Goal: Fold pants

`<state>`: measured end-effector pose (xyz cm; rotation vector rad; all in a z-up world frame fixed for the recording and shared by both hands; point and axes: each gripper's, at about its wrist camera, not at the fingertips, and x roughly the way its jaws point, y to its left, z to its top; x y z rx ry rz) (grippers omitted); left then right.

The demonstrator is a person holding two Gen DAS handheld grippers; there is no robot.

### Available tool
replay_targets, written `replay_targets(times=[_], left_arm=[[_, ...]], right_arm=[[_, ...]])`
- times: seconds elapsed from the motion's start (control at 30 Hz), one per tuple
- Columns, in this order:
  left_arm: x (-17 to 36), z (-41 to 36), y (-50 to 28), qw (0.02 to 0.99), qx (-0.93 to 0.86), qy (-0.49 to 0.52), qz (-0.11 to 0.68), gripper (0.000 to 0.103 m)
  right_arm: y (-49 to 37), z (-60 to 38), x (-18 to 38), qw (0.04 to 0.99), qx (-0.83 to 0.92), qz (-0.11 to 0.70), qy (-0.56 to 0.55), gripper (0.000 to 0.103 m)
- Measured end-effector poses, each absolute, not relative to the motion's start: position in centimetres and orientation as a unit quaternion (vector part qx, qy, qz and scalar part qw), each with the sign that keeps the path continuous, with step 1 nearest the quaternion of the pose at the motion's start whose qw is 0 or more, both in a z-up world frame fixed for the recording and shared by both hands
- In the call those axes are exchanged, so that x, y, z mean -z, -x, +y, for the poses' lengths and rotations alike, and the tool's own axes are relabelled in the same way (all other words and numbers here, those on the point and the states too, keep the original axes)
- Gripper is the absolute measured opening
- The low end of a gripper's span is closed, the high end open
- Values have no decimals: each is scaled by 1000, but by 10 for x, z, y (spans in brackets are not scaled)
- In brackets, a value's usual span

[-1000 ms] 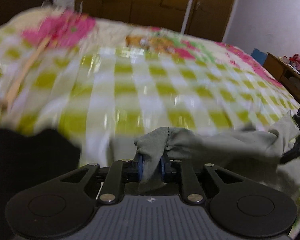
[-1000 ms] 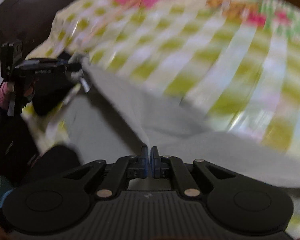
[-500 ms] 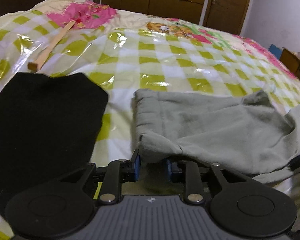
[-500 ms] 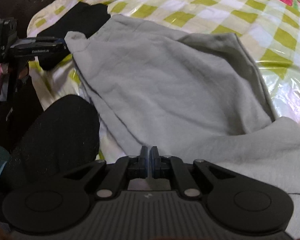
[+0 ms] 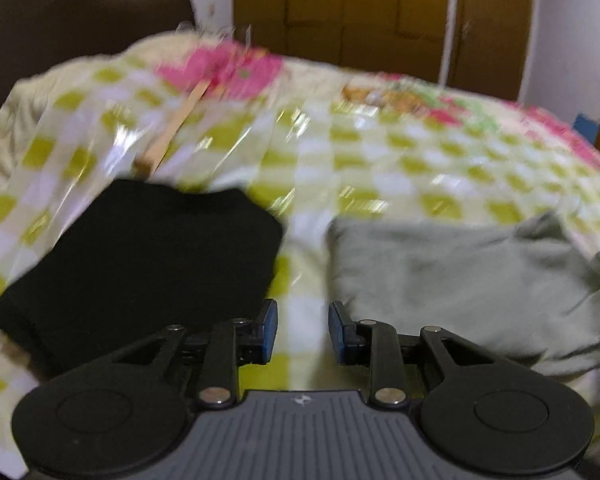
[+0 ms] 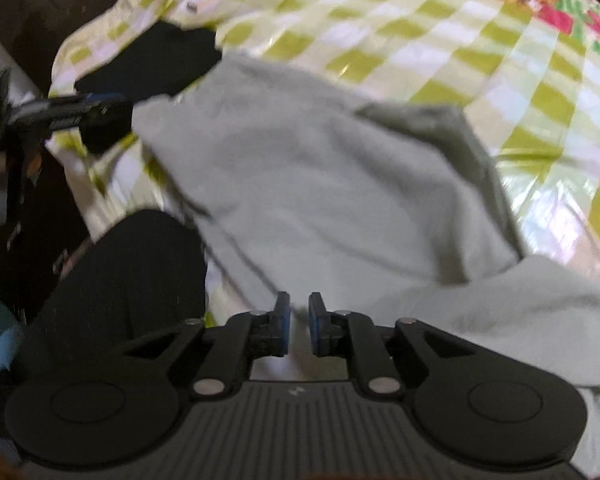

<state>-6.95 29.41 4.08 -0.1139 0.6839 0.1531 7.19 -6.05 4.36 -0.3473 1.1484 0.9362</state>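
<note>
- grey pants [image 6: 320, 184]: lie spread on the bed, folded over themselves, with a darker under-layer showing along their far right edge; in the left wrist view the same pants [image 5: 460, 276] sit to the right of the fingers, one straight edge facing the gap of bedcover.
- right gripper [image 6: 299, 320]: points steeply down at the near edge of the pants; its jaws are opening, a narrow gap between the blue pads, with pale cloth showing below the gap; the pads do not press on the fabric.
- left gripper [image 5: 302, 330]: jaws stand moderately apart with nothing between them; only checked bedcover shows in the gap, and the pants' edge lies just beside the right-hand finger, whether touching it cannot be told. seen from the right wrist view, the left gripper [image 6: 100, 114] is just beside the far left corner of the pants.
- black garment [image 5: 140, 272]: lies flat on the bed, left of the pants, apart from them by a strip of cover; in the right wrist view it is beyond the pants' far left corner.
- bedcover [image 5: 380, 152]: glossy, green-and-white checks, pink floral patches towards the far side; blurred in both views.
- wooden stick [image 5: 172, 128]: lies on the cover beyond the black garment, one end near its far edge.
- wooden wardrobe doors [image 5: 380, 12]: stand behind the bed.
- person's leg in black [image 6: 112, 292]: at the bed's near edge, left of the right gripper.
</note>
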Motion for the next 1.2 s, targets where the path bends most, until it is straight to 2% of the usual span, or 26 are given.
replay_targets(times=[0.13, 0.17, 0.33, 0.53, 0.7, 0.73, 0.77, 0.8, 0.83, 0.87, 1.03, 1.13, 1.2], left_arm=[[-45, 264, 50, 944, -9, 60, 324, 42], [-40, 255, 42, 941, 10, 56, 334, 42], [12, 234, 4, 895, 23, 12, 446, 43], [-14, 229, -12, 906, 28, 12, 421, 43], [-17, 209, -31, 908, 66, 1, 415, 43], [-15, 206, -36, 907, 71, -1, 416, 43], [-12, 204, -38, 906, 73, -4, 417, 43], [-9, 203, -42, 905, 76, -7, 418, 43], [-8, 203, -45, 905, 78, -7, 419, 43], [-6, 204, -46, 905, 81, -5, 418, 43], [4, 210, -65, 914, 67, -16, 399, 44], [16, 210, -74, 906, 68, -17, 417, 44], [14, 207, -71, 906, 65, -23, 417, 44]], right_arm=[[-97, -70, -50, 754, -400, 506, 127, 18], [-104, -74, -51, 759, -394, 504, 119, 22], [-152, -96, -50, 789, -361, 494, 59, 29], [-202, -92, -37, 806, -363, 466, 41, 42], [-220, -75, -21, 789, -401, 461, 69, 64], [-223, -71, -16, 782, -409, 464, 74, 64], [-226, -68, -12, 779, -411, 466, 79, 59], [-228, -65, -9, 776, -413, 468, 83, 29], [-231, -63, -7, 769, -417, 478, 79, 11], [-235, -63, -6, 763, -417, 489, 67, 4], [-257, -69, -10, 782, -394, 483, 26, 3], [-270, -66, -2, 790, -376, 483, 16, 6], [-273, -67, 3, 787, -373, 492, 16, 14]])
